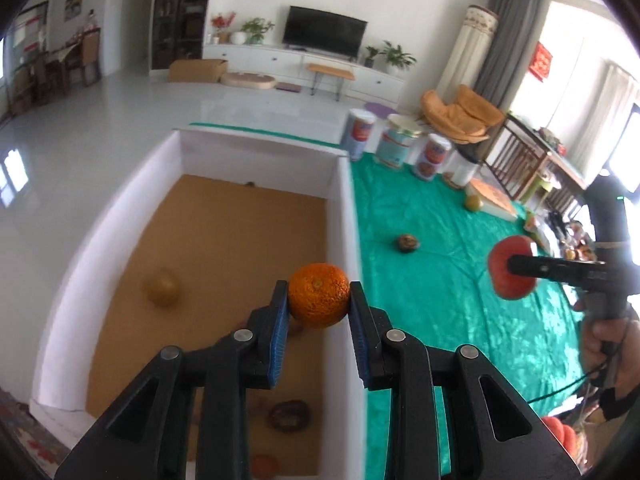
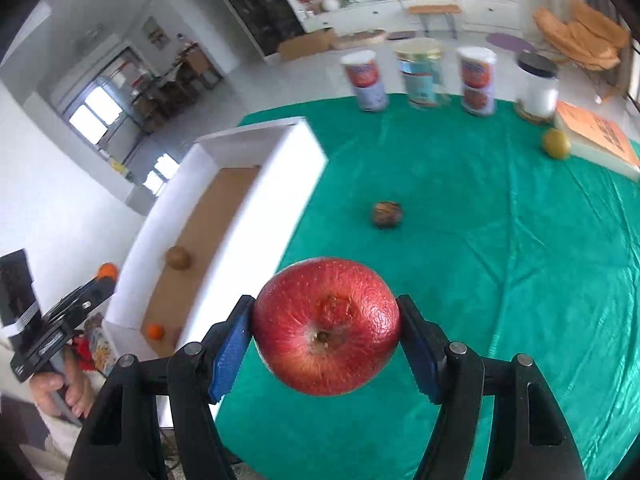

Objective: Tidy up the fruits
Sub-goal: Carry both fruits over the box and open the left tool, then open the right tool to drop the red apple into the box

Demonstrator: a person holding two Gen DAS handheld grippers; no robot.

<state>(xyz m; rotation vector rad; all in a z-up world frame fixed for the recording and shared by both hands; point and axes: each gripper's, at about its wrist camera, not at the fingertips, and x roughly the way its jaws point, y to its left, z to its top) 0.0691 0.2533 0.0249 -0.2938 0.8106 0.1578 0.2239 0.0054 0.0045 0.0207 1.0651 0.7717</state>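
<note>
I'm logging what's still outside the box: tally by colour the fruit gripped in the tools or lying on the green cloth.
Orange fruit: 1
Red apple: 1
Dark brown fruit: 1
Yellow-green fruit: 1
Total: 4

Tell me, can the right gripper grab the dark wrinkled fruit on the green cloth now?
Probably not yet: the right gripper is shut on the red apple. The cloth around the dark fruit looks clear otherwise.

The left gripper [image 1: 319, 300] clamps a tangerine [image 1: 319, 295] above the white box [image 1: 256, 152]'s right wall. Over the green tablecloth [image 1: 440, 280], the right gripper [image 1: 514, 267] grips a red apple [image 1: 506, 280].
</note>
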